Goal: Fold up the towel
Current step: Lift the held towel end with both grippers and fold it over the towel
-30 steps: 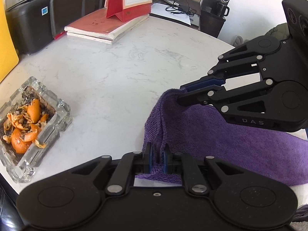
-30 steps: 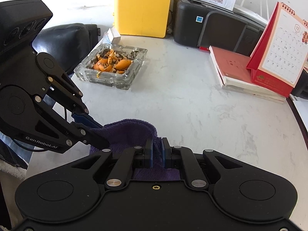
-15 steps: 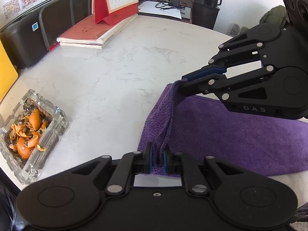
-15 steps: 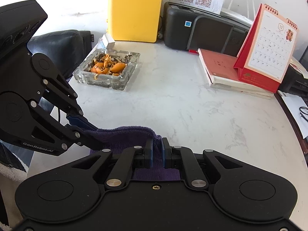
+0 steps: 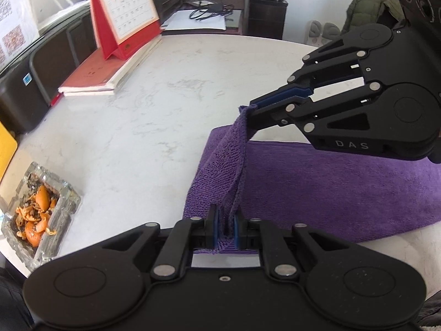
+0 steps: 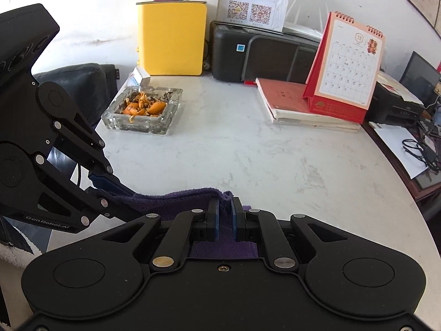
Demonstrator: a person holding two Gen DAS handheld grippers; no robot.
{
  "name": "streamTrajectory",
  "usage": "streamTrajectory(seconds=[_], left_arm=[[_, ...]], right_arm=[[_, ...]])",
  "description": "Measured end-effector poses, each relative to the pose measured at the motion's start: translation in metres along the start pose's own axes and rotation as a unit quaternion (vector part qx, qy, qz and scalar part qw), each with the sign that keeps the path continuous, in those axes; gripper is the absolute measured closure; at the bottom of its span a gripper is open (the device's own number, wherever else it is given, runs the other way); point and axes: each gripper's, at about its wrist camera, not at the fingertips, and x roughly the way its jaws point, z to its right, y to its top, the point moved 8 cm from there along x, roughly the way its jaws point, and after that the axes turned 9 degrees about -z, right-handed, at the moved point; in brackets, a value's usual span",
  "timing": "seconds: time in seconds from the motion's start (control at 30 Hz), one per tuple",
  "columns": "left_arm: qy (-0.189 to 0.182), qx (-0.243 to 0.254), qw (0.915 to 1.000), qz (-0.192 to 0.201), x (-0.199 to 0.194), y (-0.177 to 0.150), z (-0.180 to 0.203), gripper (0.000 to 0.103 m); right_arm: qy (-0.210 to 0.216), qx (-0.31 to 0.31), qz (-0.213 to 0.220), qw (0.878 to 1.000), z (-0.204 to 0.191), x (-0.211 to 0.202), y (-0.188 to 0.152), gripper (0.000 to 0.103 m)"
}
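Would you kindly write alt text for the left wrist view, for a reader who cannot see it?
Two black grippers each pinch a corner of a purple towel over a white marble table: the left gripper at the bottom, the right gripper reaching in from the right. A glass ashtray of orange peel sits at left.

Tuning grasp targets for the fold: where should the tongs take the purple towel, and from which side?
By the two corners of one short end, approached from that end, as now: left tongs and right tongs each pinch a corner of the purple towel, lifting its edge while the rest lies flat.
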Motion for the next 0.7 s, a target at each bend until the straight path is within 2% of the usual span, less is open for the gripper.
streamTrajectory(seconds=[0.37,0.7], left_arm=[[-0.004,0.041,0.9992,0.002,-0.010,0.001,0.049,0.094],[-0.033,0.066,0.9972,-0.001,-0.016,-0.006,0.096,0.094]], right_arm=[[-0.021,0.027,0.016,0.999,0.013,-0.038,-0.035,0.095],[-0.036,0.063,0.038,0.997,0.025,-0.073,-0.071,0.095]])
